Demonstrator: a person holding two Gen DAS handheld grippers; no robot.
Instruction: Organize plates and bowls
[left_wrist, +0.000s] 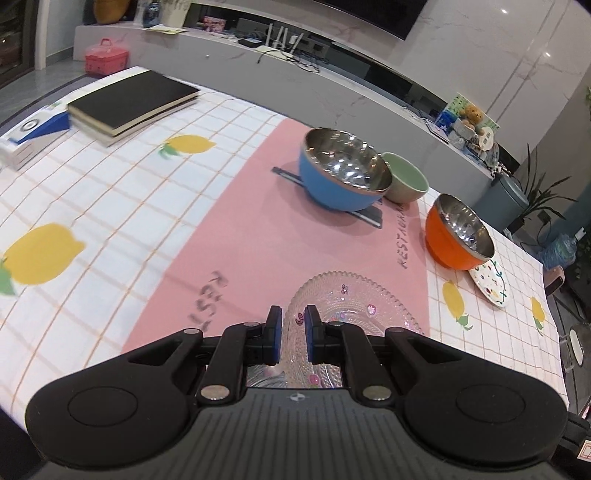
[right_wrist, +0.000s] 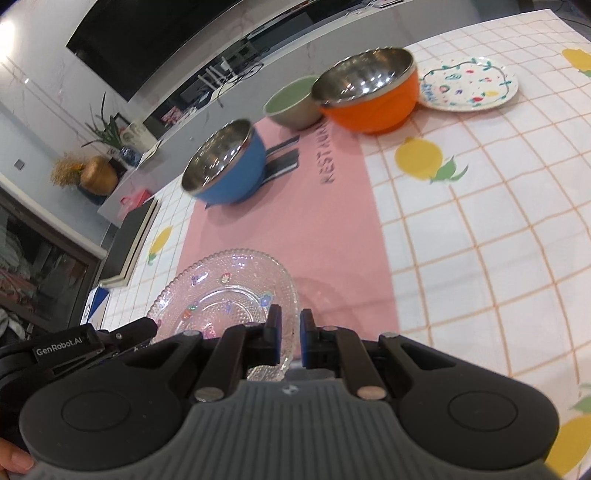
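A clear beaded glass plate with small flower decals hangs just over the pink placemat. My left gripper is shut on its near rim. From the opposite side, my right gripper is shut on the rim too. The left gripper's body shows at the lower left of the right wrist view. Further back on the mat are a blue steel-lined bowl and a green bowl. An orange bowl stands beside a white painted plate.
Black books and a white and blue box lie at the table's far left. A pink case sits on the floor beyond. The lemon-print tablecloth covers the table, whose edge falls away at the right.
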